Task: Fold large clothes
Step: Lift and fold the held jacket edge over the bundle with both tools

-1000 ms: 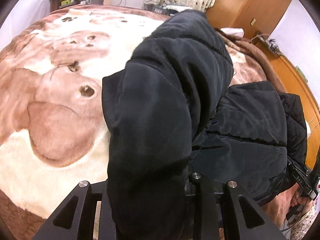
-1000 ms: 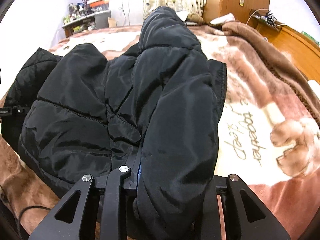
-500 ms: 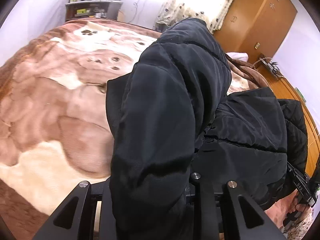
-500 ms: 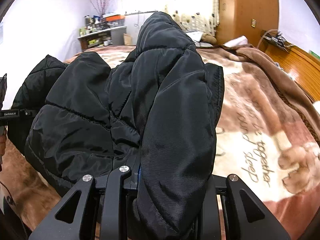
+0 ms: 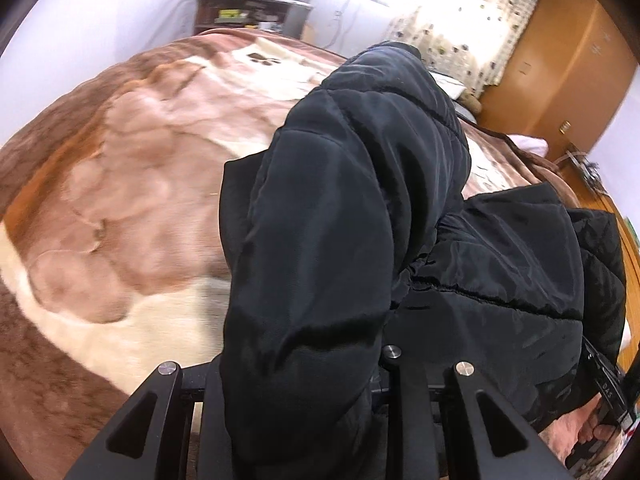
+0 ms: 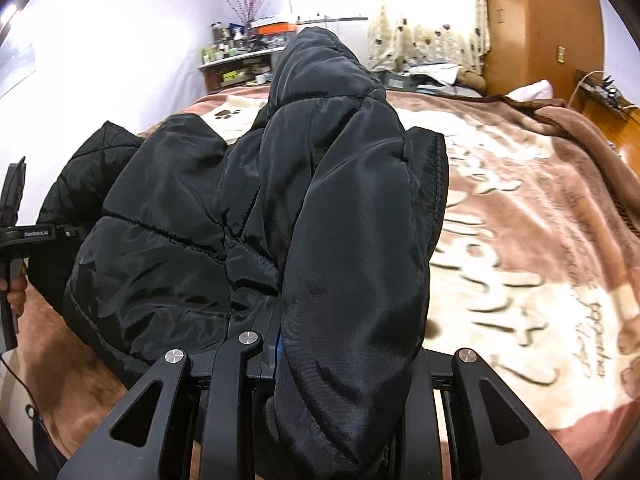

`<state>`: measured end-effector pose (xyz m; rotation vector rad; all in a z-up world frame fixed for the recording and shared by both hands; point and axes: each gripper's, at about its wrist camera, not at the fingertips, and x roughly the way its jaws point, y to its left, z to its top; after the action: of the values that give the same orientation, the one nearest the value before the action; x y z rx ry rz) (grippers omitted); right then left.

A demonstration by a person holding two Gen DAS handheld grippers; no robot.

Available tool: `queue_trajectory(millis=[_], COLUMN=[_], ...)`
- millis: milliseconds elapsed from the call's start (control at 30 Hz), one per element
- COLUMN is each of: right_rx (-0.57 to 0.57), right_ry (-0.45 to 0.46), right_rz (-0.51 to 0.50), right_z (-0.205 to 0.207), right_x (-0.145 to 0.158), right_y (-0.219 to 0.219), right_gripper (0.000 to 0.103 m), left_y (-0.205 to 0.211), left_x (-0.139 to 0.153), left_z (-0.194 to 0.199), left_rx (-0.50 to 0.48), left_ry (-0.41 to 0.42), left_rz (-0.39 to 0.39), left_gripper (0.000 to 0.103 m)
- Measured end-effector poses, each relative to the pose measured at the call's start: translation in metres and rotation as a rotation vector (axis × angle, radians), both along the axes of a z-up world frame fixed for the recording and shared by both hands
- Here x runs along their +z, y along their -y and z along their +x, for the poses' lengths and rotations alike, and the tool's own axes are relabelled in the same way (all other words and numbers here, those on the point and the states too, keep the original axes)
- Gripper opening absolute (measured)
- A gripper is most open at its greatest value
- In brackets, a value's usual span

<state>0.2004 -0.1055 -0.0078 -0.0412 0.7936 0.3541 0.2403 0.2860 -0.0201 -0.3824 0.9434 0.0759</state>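
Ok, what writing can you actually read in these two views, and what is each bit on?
"GenRobot.AI": on the left hand-held gripper, seen in the right view.
"DAS": partial label on the right hand-held gripper, seen in the left view.
"together" and "sleep": in the script on the blanket; the other lines are too blurred.

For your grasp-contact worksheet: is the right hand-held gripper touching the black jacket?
Touching. The right wrist view shows the right hand-held gripper clamped on a thick fold of the black jacket, which fills the space between its fingers.
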Motion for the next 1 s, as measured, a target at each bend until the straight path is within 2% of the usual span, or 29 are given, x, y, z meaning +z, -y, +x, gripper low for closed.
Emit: queue_trajectory(millis=[167, 267, 367, 467, 633, 800, 933, 1000], right_rx=[0.017, 0.025, 0.013, -0.003, -0.016, -0.036, -0.048, -0.053], right_ry=[-0.020, -0.033, -0.038, -0.056, -0.072, -0.088, -0.110, -0.120], right_rz=[0.034, 0.042, 0.034, 0.038, 0.024, 0.018, 0.032, 0.039], right_z=[0.008, 0.015, 0.017, 0.020, 0.028, 0.029, 0.024, 0.027], right_x=[-0.007, -0.013, -0.026, -0.031, -0.040, -0.052, -0.056, -0.055], right_y=[-0.022, -0.027, -0.028, -0.033, -0.033, -0.033, -0.035, -0.034], right_gripper=[0.026, 0.026, 0.026, 0.026, 0.027, 0.030, 0.032, 0.034], left_y=[-0.029, -0.043, -0.051, -0.048, -0.055, -0.054, -0.053, -0.055], left_x=[-0.006, -0.013, -0.027, -0.037, -0.052, -0.059, -0.062, -0.064], left_z=[0.003, 0.004, 0.006, 0.009, 0.012, 0.013, 0.015, 0.017], left_rx=[0.044, 0.053, 0.064, 0.055, 0.075, 0.068, 0.071, 0.079], left_ry=[-0.007, -0.009, -0.024, -0.030, -0.053, -0.065, -0.074, -0.081], left_rz=[0.013, 0.046, 0.029, 0.062, 0.033, 0.057, 0.090, 0.082], left_gripper=[0.028, 0.028, 0.028, 0.029, 0.031, 0.036, 0.045, 0.048])
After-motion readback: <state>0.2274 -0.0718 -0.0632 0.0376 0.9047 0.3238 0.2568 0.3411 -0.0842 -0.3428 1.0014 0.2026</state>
